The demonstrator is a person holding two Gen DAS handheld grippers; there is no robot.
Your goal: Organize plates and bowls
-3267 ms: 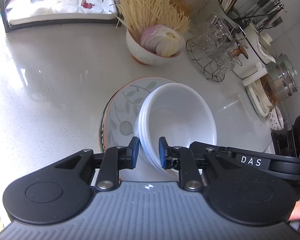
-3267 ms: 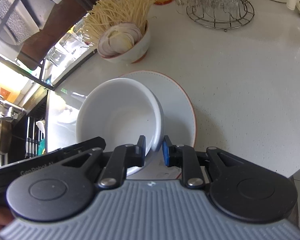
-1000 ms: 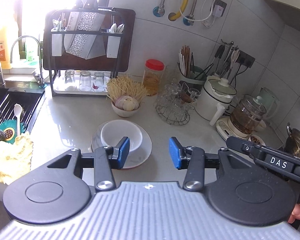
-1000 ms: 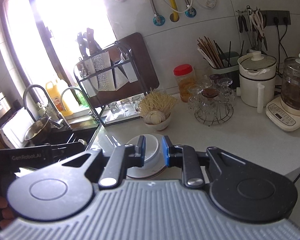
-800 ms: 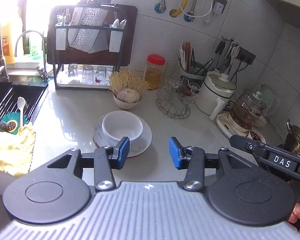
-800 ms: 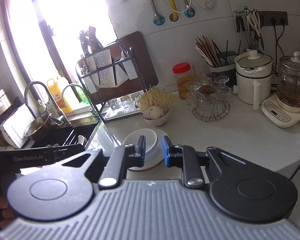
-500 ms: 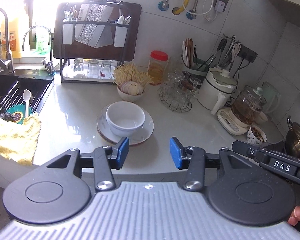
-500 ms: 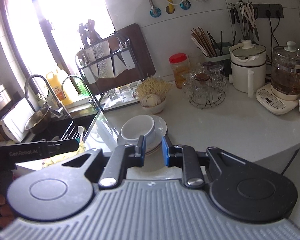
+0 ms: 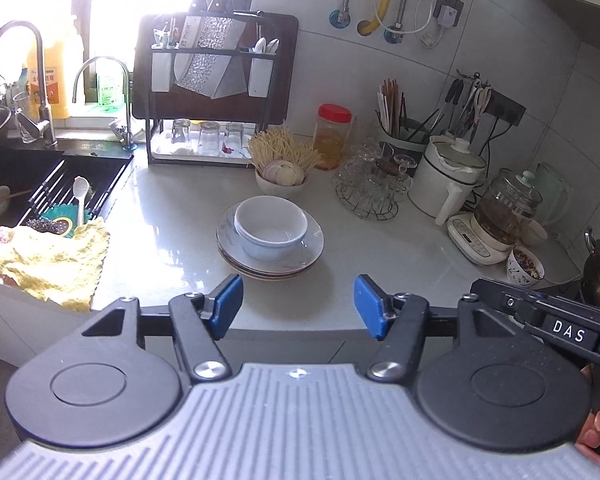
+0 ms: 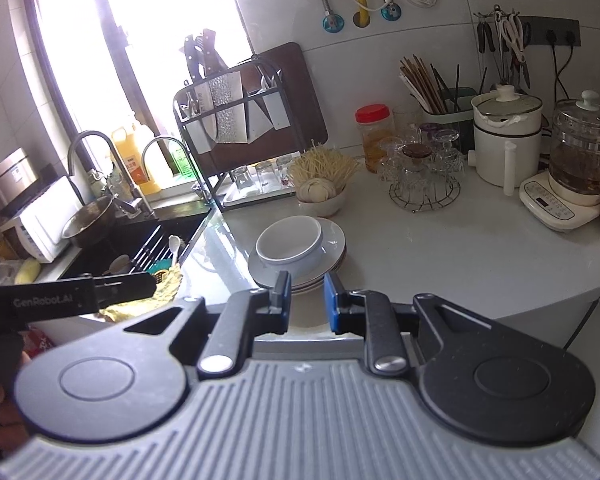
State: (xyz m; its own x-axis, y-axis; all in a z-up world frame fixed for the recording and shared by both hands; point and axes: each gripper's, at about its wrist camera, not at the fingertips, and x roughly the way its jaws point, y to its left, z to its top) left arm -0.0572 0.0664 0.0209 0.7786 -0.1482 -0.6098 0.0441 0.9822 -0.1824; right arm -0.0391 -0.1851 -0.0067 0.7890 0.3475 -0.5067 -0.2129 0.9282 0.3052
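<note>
Far left: sink (image 9: 40, 184) with a white spoon (image 9: 78, 196) on its rack; a yellow cloth (image 9: 52, 264) lies over the surface (image 9: 160, 248) at its front edge, beside the sink.

Centre: stack of plates (image 9: 270, 258) flat on the surface, with nested white bowls (image 9: 271, 227) sitting upright on top, a little left of the plates' middle. Behind them, apart, a bowl of noodles and onion (image 9: 282, 168). Right of that, a wire rack of glasses (image 9: 370, 188), then a white pot (image 9: 446, 184) and a glass kettle (image 9: 500, 216).

Left gripper (image 9: 298, 307): fingers spread wide, released, holding nothing, well back from the stack. Right gripper (image 10: 306, 300): fingers narrowly parted with a clear gap, nothing between them, also clear of the stack.

Judgement: stacking looks complete. Risks: the bowls sit off-centre, so a nudge from a returning finger could slide them on the glazed plate; the stack is near the front edge, so a push from behind could move it toward the drop.

View differences: the right view shows the window (image 10: 140, 60), a steel pot (image 10: 92, 220) in the sink and the left gripper's handle; the left view shows the cloth in full and a patterned cup (image 9: 525, 266) at far right.
</note>
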